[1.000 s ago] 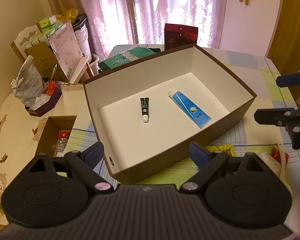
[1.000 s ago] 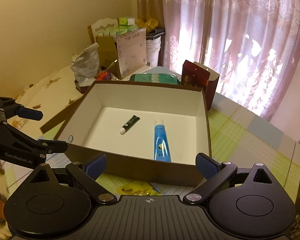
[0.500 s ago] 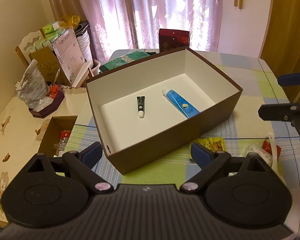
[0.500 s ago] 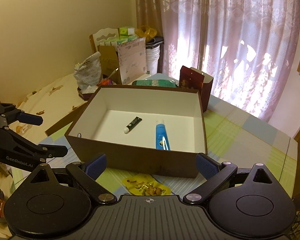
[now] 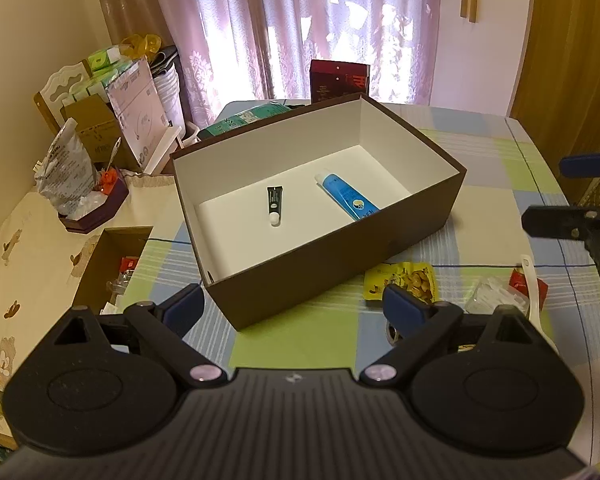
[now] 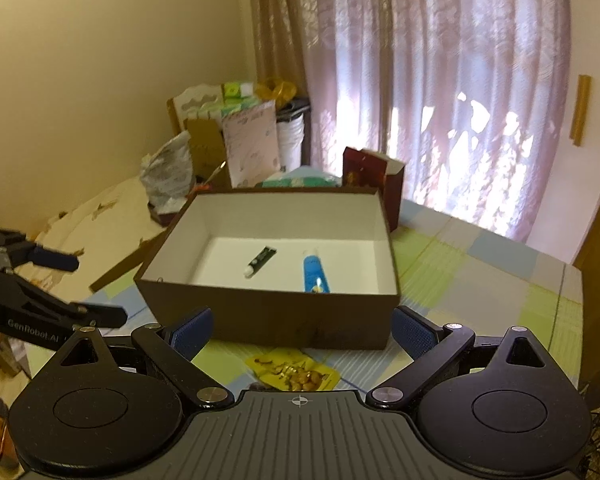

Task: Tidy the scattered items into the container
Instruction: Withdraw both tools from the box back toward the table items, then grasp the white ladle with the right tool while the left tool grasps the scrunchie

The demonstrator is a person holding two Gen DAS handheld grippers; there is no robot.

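A brown box with a white inside stands on the checked tablecloth; it also shows in the right wrist view. A small black tube and a blue tube lie in it. A yellow snack packet lies on the cloth in front of the box, also in the right wrist view. A white spoon, a clear wrapper and a red packet lie to its right. My left gripper is open and empty, held back from the box. My right gripper is open and empty, above the packet.
A dark red carton and a green packet stand behind the box. Cluttered boxes and bags fill the left side. An open cardboard box sits at the left table edge. Curtains hang behind.
Both grippers have pulled back and up from the box. More of the tablecloth and the loose items in front of the box have come into view. Both stay open.
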